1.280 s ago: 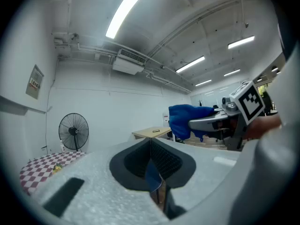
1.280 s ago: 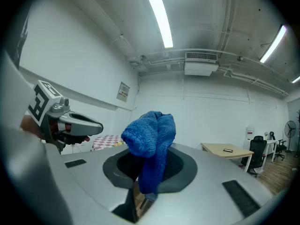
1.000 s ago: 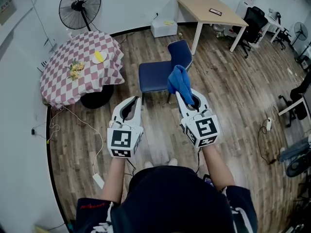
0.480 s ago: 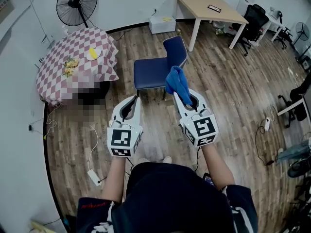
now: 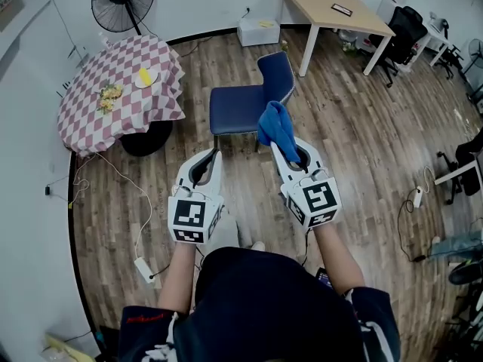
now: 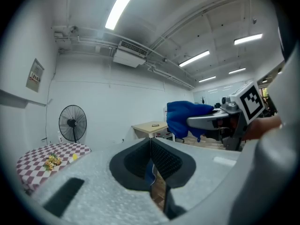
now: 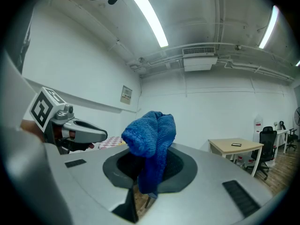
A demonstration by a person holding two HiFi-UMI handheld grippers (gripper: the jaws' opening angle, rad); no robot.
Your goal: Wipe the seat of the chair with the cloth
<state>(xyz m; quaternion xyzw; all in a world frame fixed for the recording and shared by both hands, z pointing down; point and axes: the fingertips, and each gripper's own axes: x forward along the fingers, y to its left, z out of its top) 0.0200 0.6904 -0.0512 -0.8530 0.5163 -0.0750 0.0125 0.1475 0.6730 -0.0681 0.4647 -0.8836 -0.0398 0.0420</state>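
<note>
A blue chair (image 5: pixel 241 108) stands on the wooden floor ahead of me, its seat facing me and its backrest (image 5: pixel 277 74) on the far right. My right gripper (image 5: pixel 276 148) is shut on a blue cloth (image 5: pixel 277 127), which bunches above the jaw tips and hangs over the near right corner of the seat in the head view. In the right gripper view the cloth (image 7: pixel 150 144) is pinched between the pads. My left gripper (image 5: pixel 213 154) is shut with nothing in it and hovers just short of the seat's front edge. The left gripper view shows its jaws closed together (image 6: pixel 151 142).
A round table with a checked cloth (image 5: pixel 121 89) carrying a yellow plate stands to the left, a standing fan (image 5: pixel 123 2) behind it. A wooden desk (image 5: pixel 332 13) and black office chairs (image 5: pixel 404 32) are at the back right. Cables and a power strip (image 5: pixel 143 266) lie on the floor at left.
The view has shifted as I step closer to the chair; both grippers keep their pose, the right one still holding the cloth.
</note>
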